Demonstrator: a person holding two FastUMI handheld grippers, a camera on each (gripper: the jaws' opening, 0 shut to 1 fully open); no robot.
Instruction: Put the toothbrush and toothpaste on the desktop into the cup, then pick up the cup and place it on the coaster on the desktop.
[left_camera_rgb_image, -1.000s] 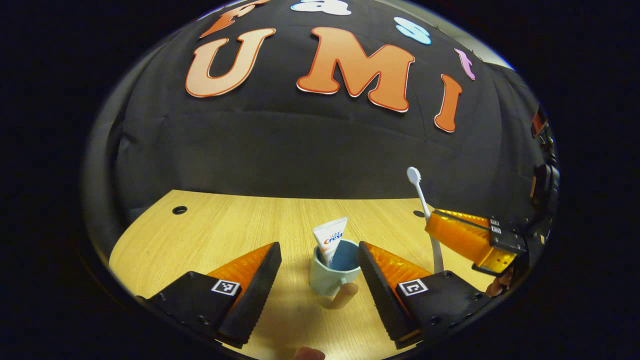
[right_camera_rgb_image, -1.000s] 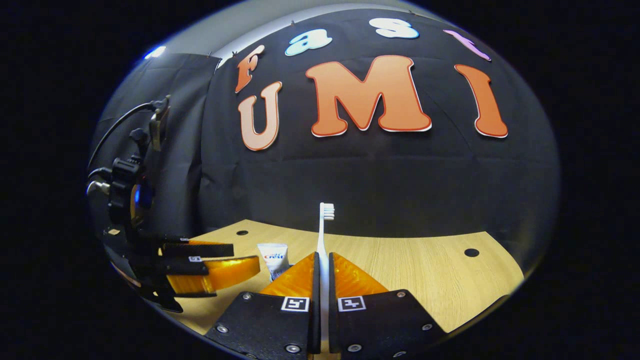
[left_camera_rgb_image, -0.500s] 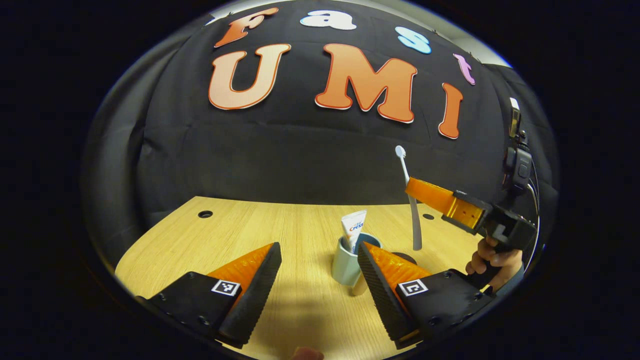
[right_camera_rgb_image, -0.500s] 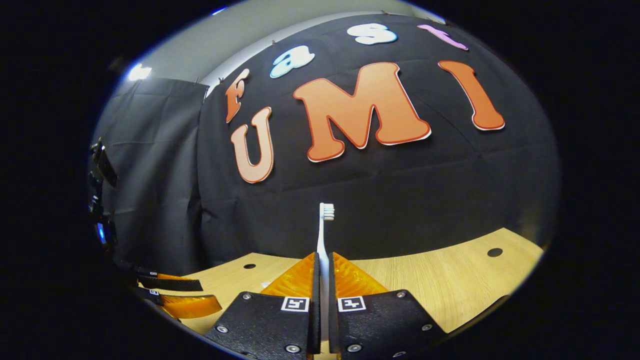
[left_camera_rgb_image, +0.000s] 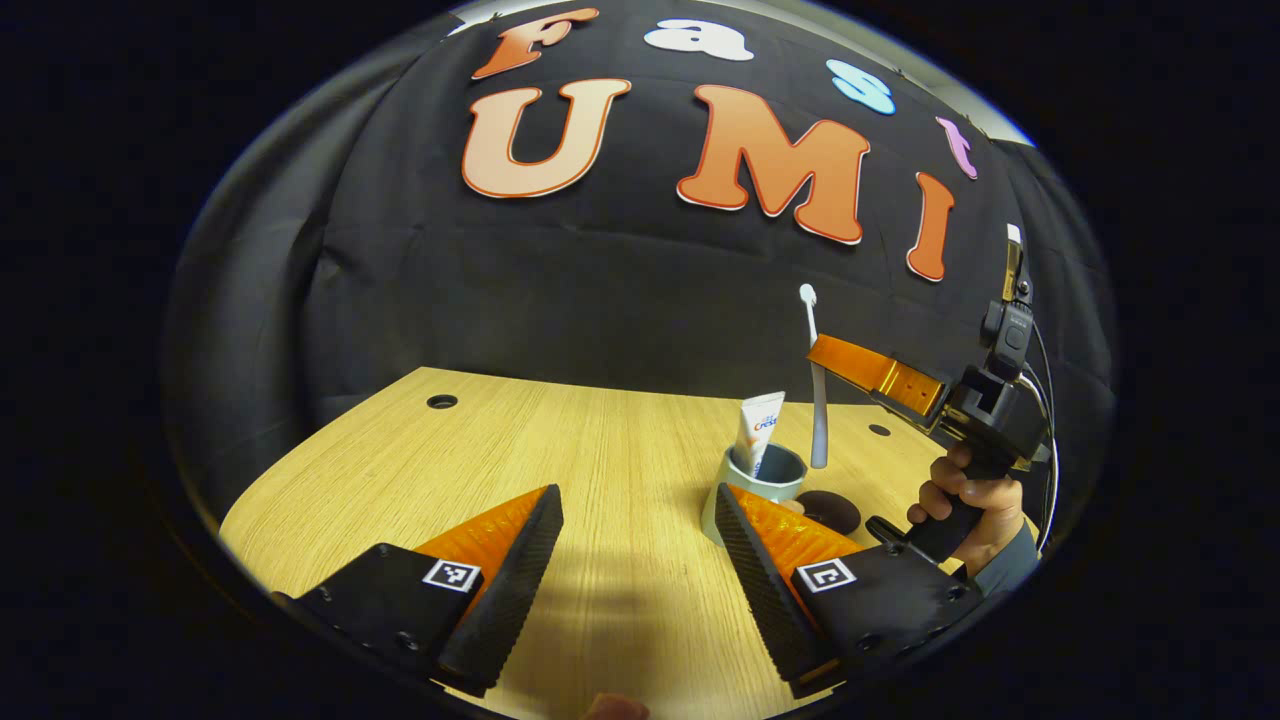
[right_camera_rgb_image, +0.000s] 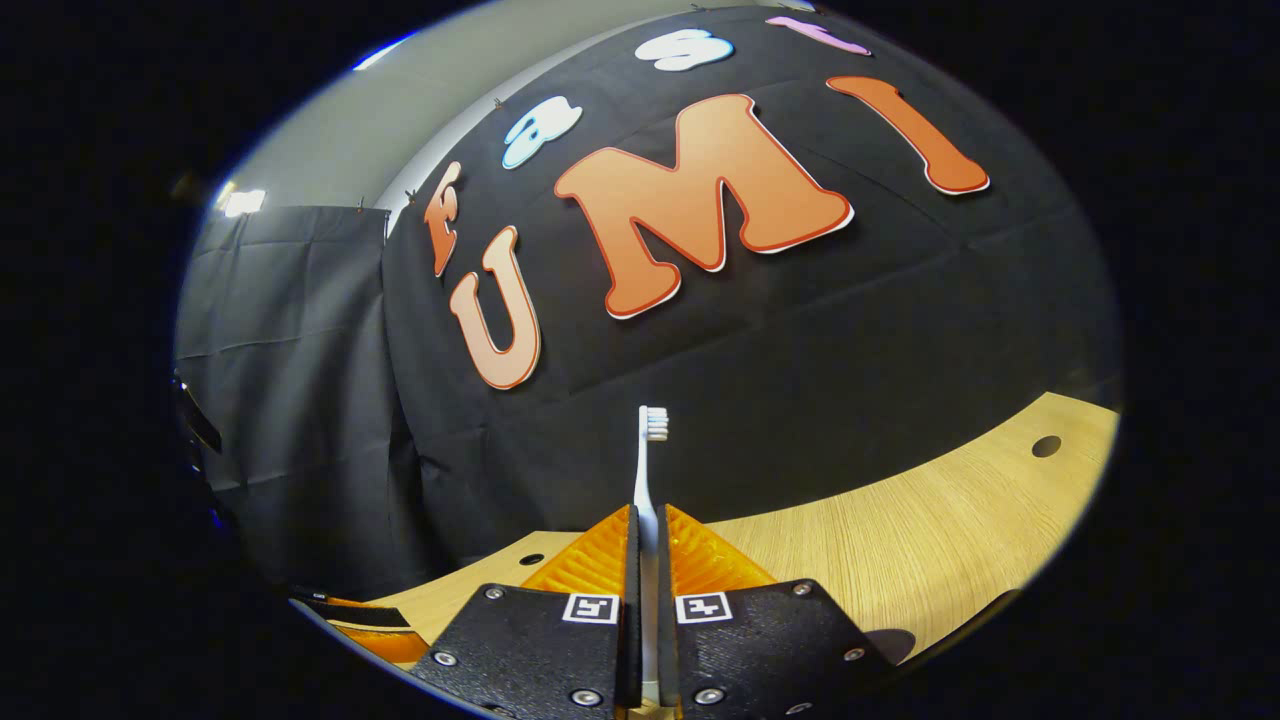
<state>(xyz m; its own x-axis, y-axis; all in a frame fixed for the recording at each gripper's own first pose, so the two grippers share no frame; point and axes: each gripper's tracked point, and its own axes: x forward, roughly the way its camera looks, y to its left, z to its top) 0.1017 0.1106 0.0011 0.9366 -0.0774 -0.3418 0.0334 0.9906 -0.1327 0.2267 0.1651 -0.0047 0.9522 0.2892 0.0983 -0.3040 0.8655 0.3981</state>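
Pale wood desktop (left_camera_rgb_image: 560, 440) filled the lower frame of the left gripper view, where the left gripper (left_camera_rgb_image: 640, 560) stood wide and empty. Right of centre, the toothpaste (left_camera_rgb_image: 757, 432) leaned in the cup (left_camera_rgb_image: 752, 485); the dark coaster (left_camera_rgb_image: 828, 510) apparently lay just beside it. At right, the right gripper (left_camera_rgb_image: 822, 352) pinched the toothbrush (left_camera_rgb_image: 815, 390) upright, handle end hanging near the rim. A misaligned descent could catch the rim and tip the cup.

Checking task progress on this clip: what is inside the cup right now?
The toothpaste stands in the cup, top end sticking out. The toothbrush, clamped in the right gripper, hangs just above the rim, not yet in. The cup's bottom is hidden by its wall.
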